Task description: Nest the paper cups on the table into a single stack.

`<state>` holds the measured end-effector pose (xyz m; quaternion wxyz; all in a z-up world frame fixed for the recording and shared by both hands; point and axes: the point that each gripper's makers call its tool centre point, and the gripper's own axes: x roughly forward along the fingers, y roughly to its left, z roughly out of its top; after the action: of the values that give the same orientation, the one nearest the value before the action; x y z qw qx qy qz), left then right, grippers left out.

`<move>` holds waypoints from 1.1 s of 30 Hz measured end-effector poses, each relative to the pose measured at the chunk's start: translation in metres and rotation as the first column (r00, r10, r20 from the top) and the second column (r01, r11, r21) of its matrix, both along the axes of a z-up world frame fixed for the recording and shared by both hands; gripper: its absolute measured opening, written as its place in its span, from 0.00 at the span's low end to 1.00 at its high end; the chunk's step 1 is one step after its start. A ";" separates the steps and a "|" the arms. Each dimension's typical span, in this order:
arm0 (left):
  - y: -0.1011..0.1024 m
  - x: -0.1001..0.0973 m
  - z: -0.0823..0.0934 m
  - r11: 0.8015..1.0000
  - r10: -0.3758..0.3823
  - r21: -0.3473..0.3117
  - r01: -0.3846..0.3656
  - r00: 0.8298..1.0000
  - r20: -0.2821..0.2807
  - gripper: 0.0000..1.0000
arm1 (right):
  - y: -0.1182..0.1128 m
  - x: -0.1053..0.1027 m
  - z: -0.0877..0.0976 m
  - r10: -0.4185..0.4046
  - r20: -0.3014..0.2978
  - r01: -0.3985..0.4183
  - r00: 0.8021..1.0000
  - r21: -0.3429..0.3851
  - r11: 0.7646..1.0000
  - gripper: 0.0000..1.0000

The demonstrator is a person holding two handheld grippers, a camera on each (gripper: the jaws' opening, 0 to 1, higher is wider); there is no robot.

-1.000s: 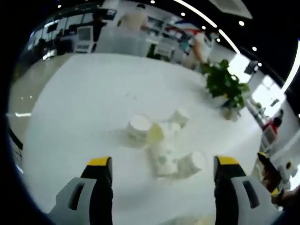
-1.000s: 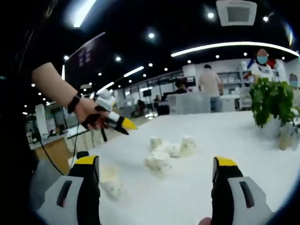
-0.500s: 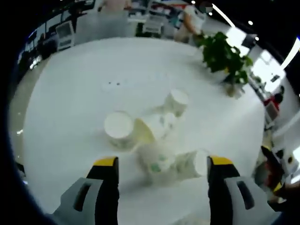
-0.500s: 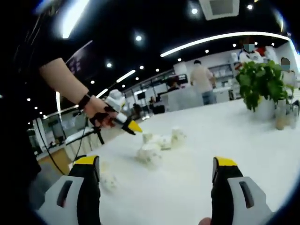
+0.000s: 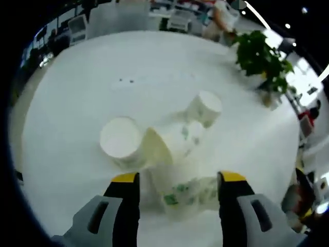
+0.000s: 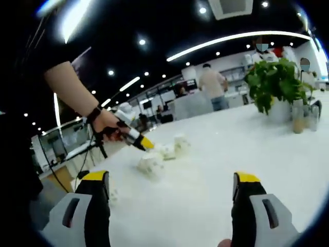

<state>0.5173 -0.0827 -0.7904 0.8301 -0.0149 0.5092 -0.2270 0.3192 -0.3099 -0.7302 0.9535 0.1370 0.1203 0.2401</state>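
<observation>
My left tool [image 5: 177,180] is spread wide around a tipped cup [image 5: 187,193] on the desk [image 5: 77,82]; my right tool [image 6: 172,180] hangs open, holding nothing.

On the table [image 5: 77,77], a toppled cup [image 5: 187,193] lies between the left gripper [image 5: 177,180] jaws, three more cups [image 5: 169,139] clustered just beyond, potted plant [image 5: 259,59] far behind.

The right gripper [image 6: 170,198] hovers over the white table [image 6: 216,154], its grey, yellow-tipped jaws wide apart. Beyond, a cluster of white paper cups [image 6: 162,153] lies near the yellow-tipped left gripper [image 6: 139,140], held in a hand [image 6: 105,123]. A green potted plant [image 6: 272,85] stands far right.
</observation>
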 end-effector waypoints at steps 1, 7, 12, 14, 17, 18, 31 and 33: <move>0.000 0.001 0.000 1.000 0.008 -0.002 -0.008 1.000 -0.001 0.57 | -0.003 0.000 0.000 -0.006 -0.001 0.006 1.000 0.002 1.000 0.98; -0.008 0.000 -0.008 1.000 -0.001 -0.003 0.001 1.000 -0.017 0.52 | -0.005 -0.005 -0.004 -0.007 -0.021 0.008 1.000 0.030 1.000 0.98; -0.003 0.000 -0.018 0.999 0.019 0.036 -0.018 0.999 -0.040 0.56 | 0.000 -0.011 -0.008 0.017 -0.025 -0.016 1.000 0.023 1.000 0.98; -0.002 0.000 -0.019 0.999 0.029 0.039 -0.027 0.998 -0.049 0.56 | -0.002 -0.011 -0.008 0.007 -0.026 -0.006 1.000 0.029 1.000 0.98; -0.002 0.003 -0.021 0.998 0.035 0.047 -0.033 0.998 -0.053 0.56 | -0.002 -0.011 -0.009 0.001 -0.028 0.000 1.000 0.038 0.999 0.98; -0.002 0.004 -0.022 0.998 0.036 0.044 -0.033 0.998 -0.055 0.55 | -0.001 -0.012 -0.009 0.001 -0.030 0.000 1.000 0.039 0.999 0.98; 0.002 0.020 -0.029 0.997 0.059 0.060 -0.055 0.996 -0.064 0.57 | 0.001 -0.005 -0.013 -0.015 -0.041 0.017 0.999 0.052 0.999 0.98; 0.001 0.019 -0.031 0.997 0.055 0.059 -0.051 0.996 -0.067 0.54 | 0.001 -0.004 -0.012 -0.016 -0.037 0.018 0.999 0.052 0.998 0.98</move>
<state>0.5364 -0.0815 -0.8212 0.8180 -0.0122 0.5430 -0.1895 0.3153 -0.3088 -0.7426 0.9493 0.1672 0.1302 0.2323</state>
